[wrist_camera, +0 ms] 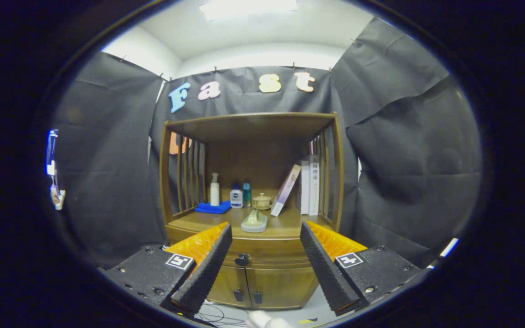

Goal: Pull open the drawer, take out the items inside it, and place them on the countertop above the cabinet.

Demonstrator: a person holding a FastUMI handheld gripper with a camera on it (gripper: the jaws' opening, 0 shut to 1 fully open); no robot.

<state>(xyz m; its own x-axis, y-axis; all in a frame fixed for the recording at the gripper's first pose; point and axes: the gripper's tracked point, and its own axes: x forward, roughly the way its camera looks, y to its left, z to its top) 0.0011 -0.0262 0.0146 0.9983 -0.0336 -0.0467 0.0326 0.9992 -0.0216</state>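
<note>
Gripper (pixel 266 255) spread wide, holding nothing, well back from the cabinet (pixel 253 282). Drawer (pixel 262 259) shows between the fingers, shut, knob (pixel 242 259) facing them. Surface (pixel 285 225) above carries a greenish dish (pixel 254 222), blue cloth (pixel 213 208), bottles (pixel 236 198), lidded cup (pixel 261 201), books (pixel 310 184). Fits either: contents still inside, or already out and drawer closed again. Can't tell which.

Countertop (pixel 285 226) bearing ceramic piece (pixel 254 222)
</note>
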